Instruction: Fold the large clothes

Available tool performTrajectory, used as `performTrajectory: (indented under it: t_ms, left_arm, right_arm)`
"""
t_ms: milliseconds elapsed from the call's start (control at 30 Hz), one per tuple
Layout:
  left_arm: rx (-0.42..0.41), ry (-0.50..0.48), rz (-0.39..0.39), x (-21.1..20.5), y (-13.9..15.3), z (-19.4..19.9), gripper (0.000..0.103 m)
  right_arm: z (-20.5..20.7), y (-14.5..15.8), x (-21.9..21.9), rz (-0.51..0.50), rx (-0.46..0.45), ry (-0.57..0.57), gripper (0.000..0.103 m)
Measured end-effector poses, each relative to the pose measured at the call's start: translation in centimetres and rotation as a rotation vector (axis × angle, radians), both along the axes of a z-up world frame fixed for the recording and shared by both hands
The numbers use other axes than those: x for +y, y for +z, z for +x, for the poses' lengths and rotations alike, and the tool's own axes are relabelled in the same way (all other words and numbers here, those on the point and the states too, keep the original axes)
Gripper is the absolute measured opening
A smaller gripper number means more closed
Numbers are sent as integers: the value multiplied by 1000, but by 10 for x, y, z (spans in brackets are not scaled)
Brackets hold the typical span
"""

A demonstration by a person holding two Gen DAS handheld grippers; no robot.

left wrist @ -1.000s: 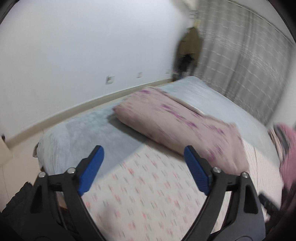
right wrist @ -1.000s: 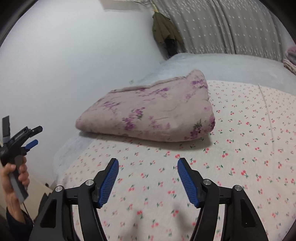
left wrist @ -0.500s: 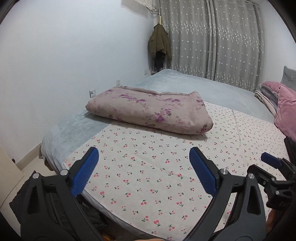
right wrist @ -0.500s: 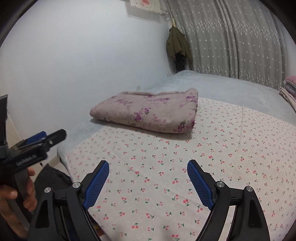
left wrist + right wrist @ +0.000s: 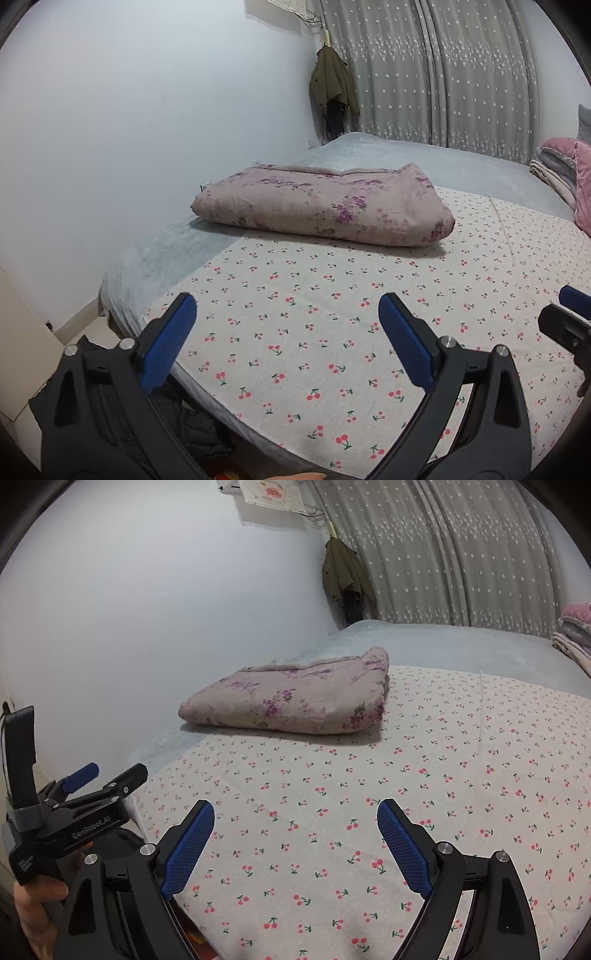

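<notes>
A folded floral quilt (image 5: 325, 205), mauve with purple sprigs, lies on the bed (image 5: 388, 158) toward the wall side, its near half resting on a cherry-print sheet (image 5: 332, 314) and its far edge on the grey bedcover (image 5: 155, 258) beneath. The sheet is spread flat over the near part of the mattress, reaching the foot edge. Above that edge the left tongs (image 5: 287, 332) hover with blue pads spread wide and nothing between them. Beside them the right tongs (image 5: 295, 843) hang over the same sheet, their jaws opening, also with nothing between them and clear of the cloth. In the right wrist view a hand (image 5: 35, 901) grips the handle of the left tool at the lower left; in the left wrist view the tip of the right tool pokes in at the right border. Beyond the bed a white wall (image 5: 147, 129) runs to a corner where an olive jacket (image 5: 334, 83) hangs, next to grey star-patterned curtains (image 5: 443, 74). Pink and grey bedding (image 5: 561, 166) is stacked at the far right of the mattress.
</notes>
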State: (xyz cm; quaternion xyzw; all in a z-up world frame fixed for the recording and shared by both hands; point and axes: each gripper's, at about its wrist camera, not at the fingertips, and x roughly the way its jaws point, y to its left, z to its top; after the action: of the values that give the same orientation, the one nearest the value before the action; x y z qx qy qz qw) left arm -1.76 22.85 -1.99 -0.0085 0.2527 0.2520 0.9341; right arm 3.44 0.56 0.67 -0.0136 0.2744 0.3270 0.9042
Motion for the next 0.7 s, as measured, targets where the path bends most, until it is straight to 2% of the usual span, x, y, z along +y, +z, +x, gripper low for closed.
performTrajectory:
  t_ms: [333,700]
  left_arm:
    - [-17,-8,15,-9,1,-11,99]
    - [-14,-10,17,-11,-1,-13,101]
  right_arm:
    - [-10,-6,-2,-1,-22,-8,91]
    - [-26,-1,4,-25,-110,-10,94]
